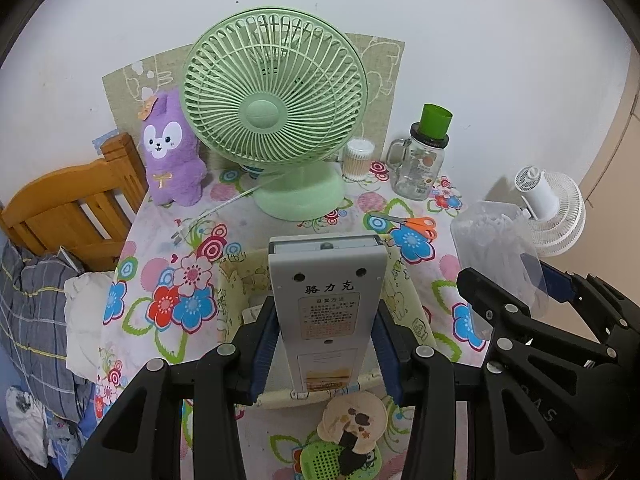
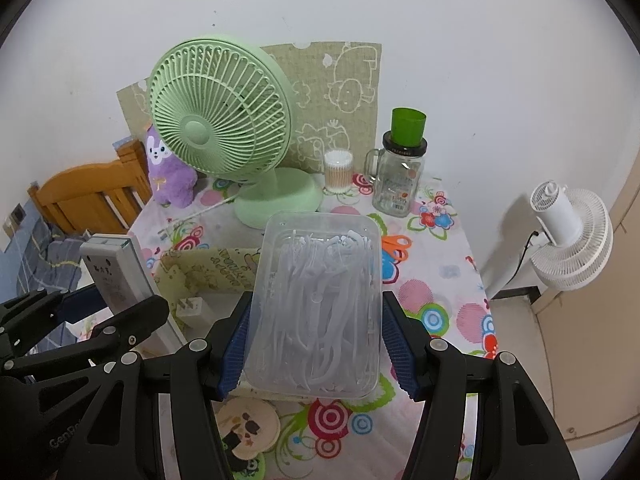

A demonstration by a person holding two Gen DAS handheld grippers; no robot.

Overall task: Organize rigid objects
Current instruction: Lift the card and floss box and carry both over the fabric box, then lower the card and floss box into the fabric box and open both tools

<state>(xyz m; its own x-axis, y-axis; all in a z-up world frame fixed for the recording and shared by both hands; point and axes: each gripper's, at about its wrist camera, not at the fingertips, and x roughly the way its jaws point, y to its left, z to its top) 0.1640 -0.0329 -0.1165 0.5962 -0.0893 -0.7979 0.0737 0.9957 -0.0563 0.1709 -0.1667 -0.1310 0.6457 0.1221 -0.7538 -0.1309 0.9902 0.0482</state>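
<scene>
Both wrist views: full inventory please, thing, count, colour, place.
desk fan: 1, green, back of table
plush toy: 1, purple, back left
cotton swab tub: 1, clear, right of desk fan
glass jar: 1, clear, green cup on top, back right
scissors: 1, orange handles, behind the basket
fabric basket: 1, yellow, table centre
charger plug: 1, white, in the basket
remote: 1, grey, held
floss pick box: 1, clear, held
clip fan: 1, white, right of table
left gripper: black, blue fingers, on remote
right gripper: same, on box
</scene>
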